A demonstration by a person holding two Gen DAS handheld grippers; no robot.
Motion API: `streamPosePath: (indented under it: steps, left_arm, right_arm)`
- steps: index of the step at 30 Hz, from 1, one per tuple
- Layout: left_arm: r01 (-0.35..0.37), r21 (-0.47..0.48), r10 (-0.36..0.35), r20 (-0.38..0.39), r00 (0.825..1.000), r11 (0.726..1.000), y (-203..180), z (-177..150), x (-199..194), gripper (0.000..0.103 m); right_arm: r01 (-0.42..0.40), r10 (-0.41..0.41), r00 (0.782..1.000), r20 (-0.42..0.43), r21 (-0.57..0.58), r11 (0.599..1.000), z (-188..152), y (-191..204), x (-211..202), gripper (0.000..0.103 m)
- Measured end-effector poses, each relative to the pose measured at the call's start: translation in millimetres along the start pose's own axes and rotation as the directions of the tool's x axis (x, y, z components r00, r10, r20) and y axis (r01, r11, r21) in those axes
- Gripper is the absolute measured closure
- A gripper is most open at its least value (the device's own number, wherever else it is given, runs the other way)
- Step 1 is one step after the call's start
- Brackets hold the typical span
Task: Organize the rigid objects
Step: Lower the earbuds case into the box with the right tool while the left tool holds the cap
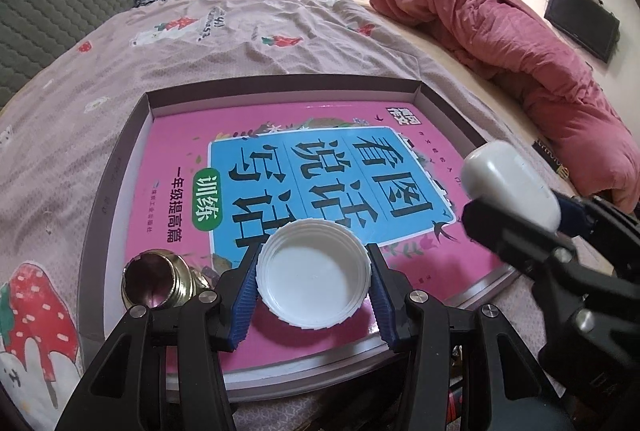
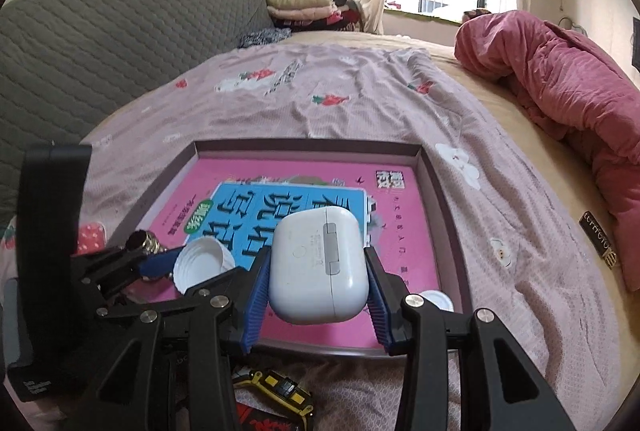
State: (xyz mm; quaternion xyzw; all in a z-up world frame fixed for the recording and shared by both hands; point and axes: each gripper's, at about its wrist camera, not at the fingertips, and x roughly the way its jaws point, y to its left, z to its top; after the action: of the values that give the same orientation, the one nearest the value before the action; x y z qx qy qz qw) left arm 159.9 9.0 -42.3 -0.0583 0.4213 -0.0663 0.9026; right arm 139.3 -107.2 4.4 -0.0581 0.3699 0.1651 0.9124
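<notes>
Here, low in the centre of the left wrist view, the left gripper is clamped on a white ribbed plastic bottle cap, its hollow side facing the camera and its blue pads pressing both sides. The cap hangs over the near edge of a pink book with a blue title panel, which lies in a shallow grey-brown cardboard tray on the bed's pale lilac strawberry-print sheet. A small brass threaded fitting sits in the tray's lower left corner, just beside the gripper.

In the right wrist view, the right gripper grips a white rounded earbud case, hinge side up, above the book's near edge. Another small white cap lies in the tray at lower right. A red quilt is heaped at the far right of the bed.
</notes>
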Motion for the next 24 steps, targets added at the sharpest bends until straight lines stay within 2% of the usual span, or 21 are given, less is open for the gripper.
streamPosePath:
  steps: [6, 12, 16, 24]
  left_arm:
    - [0.000, 0.006, 0.000, 0.000, 1.000, 1.000, -0.8, -0.8, -0.5, 0.052]
    - [0.000, -0.003, 0.000, 0.001, 1.000, 1.000, 2.6, -0.9, -1.5, 0.052]
    - [0.029, -0.040, -0.030, -0.001, 1.000, 0.999, 9.7, 1.1, -2.1, 0.052]
    - [0.021, -0.049, -0.021, 0.005, 1.000, 0.999, 13.4, 1.7, -2.0, 0.052]
  right_arm:
    - [-0.018, 0.018, 1.000, -0.014, 0.018, 1.000, -1.9, -2.7, 2.6, 0.059]
    - [0.015, -0.014, 0.999, -0.047, 0.016, 1.000, 1.2, -5.8, 9.4, 0.059]
    - [0.038, -0.041, 0.996, -0.079, -0.030, 0.999, 0.8, -2.2, 17.2, 0.059]
    - [0.050, -0.054, 0.989, -0.136, -0.031, 0.998, -4.2, -1.8, 30.5, 0.059]
